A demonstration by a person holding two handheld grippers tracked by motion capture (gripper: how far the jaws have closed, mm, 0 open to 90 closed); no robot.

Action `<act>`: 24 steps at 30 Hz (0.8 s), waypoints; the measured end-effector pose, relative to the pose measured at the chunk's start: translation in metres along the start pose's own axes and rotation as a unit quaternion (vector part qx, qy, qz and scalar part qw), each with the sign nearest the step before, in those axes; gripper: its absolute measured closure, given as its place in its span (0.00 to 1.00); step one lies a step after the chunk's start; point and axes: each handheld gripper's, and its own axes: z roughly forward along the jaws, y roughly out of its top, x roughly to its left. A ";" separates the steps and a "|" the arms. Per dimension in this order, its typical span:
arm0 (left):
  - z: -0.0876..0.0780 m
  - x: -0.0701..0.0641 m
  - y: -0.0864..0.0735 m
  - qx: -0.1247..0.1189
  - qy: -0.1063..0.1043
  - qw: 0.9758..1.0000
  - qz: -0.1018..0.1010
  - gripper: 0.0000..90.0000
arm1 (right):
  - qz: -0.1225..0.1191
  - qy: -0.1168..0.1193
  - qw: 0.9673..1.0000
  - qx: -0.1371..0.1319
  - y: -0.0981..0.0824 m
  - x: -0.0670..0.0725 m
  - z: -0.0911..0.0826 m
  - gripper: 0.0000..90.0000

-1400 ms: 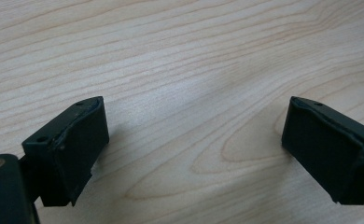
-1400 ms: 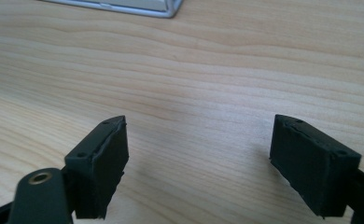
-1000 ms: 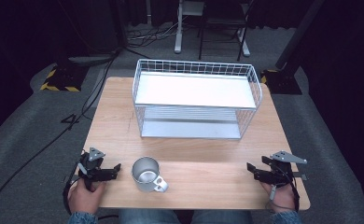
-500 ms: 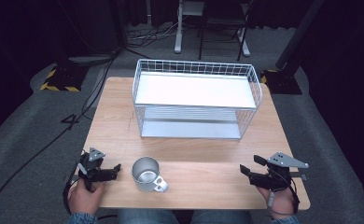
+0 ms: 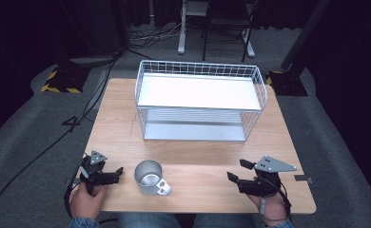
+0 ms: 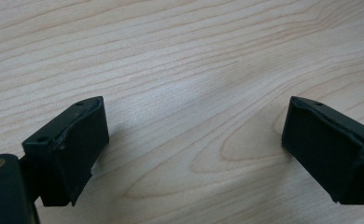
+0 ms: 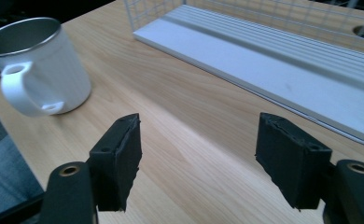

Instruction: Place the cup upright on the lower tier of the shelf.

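A white enamel mug stands upright near the wooden table's front edge, with its handle turned to the front right. My left gripper rests low at the front left, a short way from the mug. It is open over bare wood. My right gripper hovers at the front right and points left at the mug, well apart from it. Its jaws have just been closing a little but stand open with nothing between them.
A white wire rack with two shelves takes up the back middle of the table. Bare wood lies between the mug and the rack. Past the table are dark floor, cables and chair legs.
My right gripper has moved left toward the mug and lifted slightly, and its jaws stand a bit narrower. The left gripper and the mug have stayed put.
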 end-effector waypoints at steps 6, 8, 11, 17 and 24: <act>-0.002 -0.002 -0.002 -0.001 0.001 1.000 0.000 0.08 | -0.018 0.034 0.999 0.005 0.008 0.019 0.011 0.36; -0.002 -0.002 -0.002 -0.001 0.000 1.000 0.000 0.08 | -0.022 0.039 0.999 0.007 0.009 0.022 0.014 0.36; -0.002 -0.002 -0.003 -0.001 0.000 1.000 -0.001 0.08 | -0.032 0.063 0.997 0.008 0.014 0.036 0.024 0.37; -0.002 -0.002 -0.003 -0.001 0.000 1.000 -0.001 0.08 | -0.028 0.089 0.996 0.010 0.019 0.053 0.040 0.36; -0.002 -0.002 -0.002 -0.001 0.000 1.000 -0.001 0.08 | -0.049 0.092 0.994 0.030 0.025 0.078 0.060 0.40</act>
